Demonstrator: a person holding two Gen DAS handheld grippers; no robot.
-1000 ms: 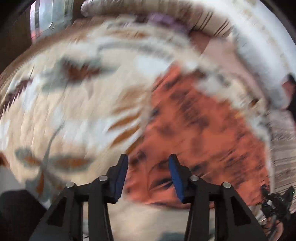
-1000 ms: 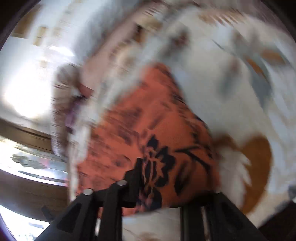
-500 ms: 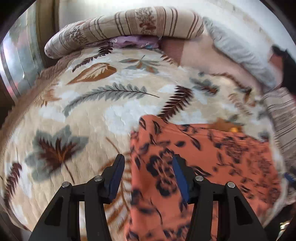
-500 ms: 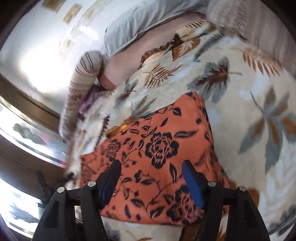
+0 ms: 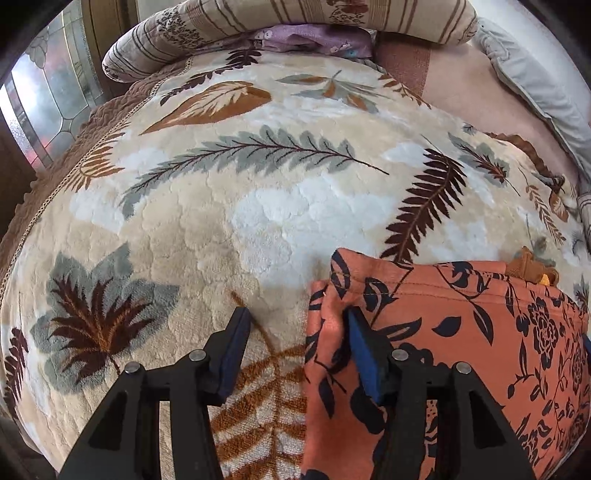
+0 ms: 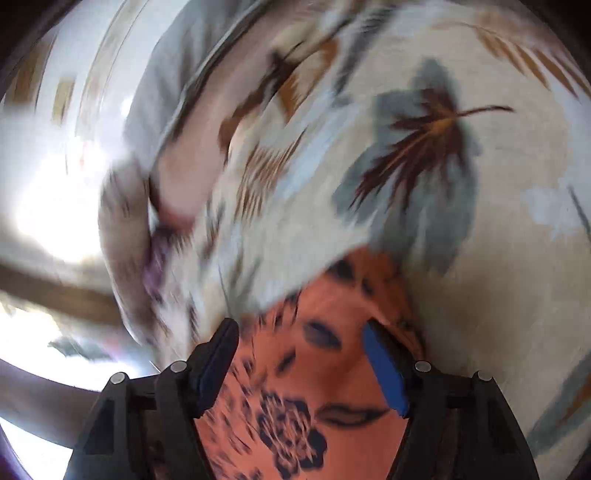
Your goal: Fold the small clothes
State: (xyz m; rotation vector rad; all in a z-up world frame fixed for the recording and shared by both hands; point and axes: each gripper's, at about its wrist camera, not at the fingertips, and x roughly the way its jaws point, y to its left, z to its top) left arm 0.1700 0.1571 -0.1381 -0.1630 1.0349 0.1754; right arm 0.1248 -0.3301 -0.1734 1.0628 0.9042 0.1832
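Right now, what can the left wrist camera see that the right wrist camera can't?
Only the left wrist view shows the striped pillow, the purple cloth under it, and the left gripper, open at the orange garment's corner. Only the right wrist view, which is blurred, shows the right gripper, open over that garment. Both show the leaf-patterned blanket.

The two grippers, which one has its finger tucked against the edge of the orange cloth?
The left gripper: its right finger presses the orange cloth's bunched edge. The right gripper just hovers open above it.
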